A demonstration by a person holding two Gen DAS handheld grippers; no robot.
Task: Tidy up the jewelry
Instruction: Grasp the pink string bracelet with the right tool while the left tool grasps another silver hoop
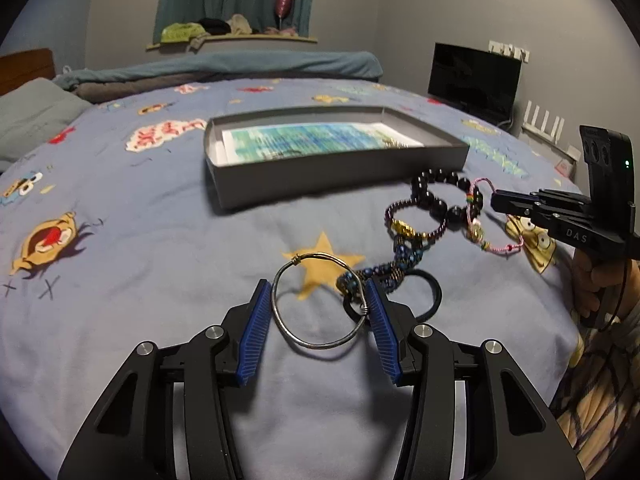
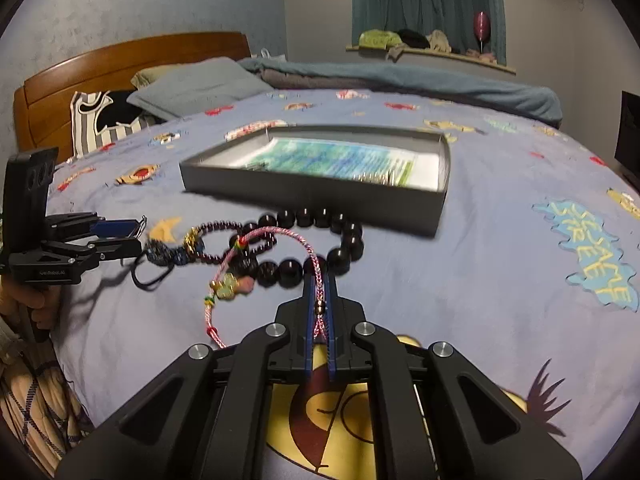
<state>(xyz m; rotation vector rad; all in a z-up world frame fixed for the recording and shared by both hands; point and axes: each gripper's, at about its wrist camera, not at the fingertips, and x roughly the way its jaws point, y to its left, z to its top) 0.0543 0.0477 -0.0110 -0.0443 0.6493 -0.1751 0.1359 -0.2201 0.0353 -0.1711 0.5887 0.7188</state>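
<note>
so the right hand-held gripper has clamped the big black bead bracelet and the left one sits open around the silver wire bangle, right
Not quite. The right hand-held gripper is shut on the pink braided cord bracelet, as the right wrist view shows; the large black bead bracelet lies on the bedspread beyond it. The left hand-held gripper does sit open around the silver wire bangle.

Blue cartoon bedspread (image 1: pixel 160 240), grey box (image 1: pixel 332 176)
The beads (image 2: pixel 320 248) were black, the cord bracelet (image 2: pixel 256 264) pink, the bangle (image 1: pixel 320 304) silver.

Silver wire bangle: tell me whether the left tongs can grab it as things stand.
Probably yes. The silver wire bangle already sits between the open left tongs, nothing covering it. One snag: the blue beaded bracelet lies against its right side, by the right finger.
</note>
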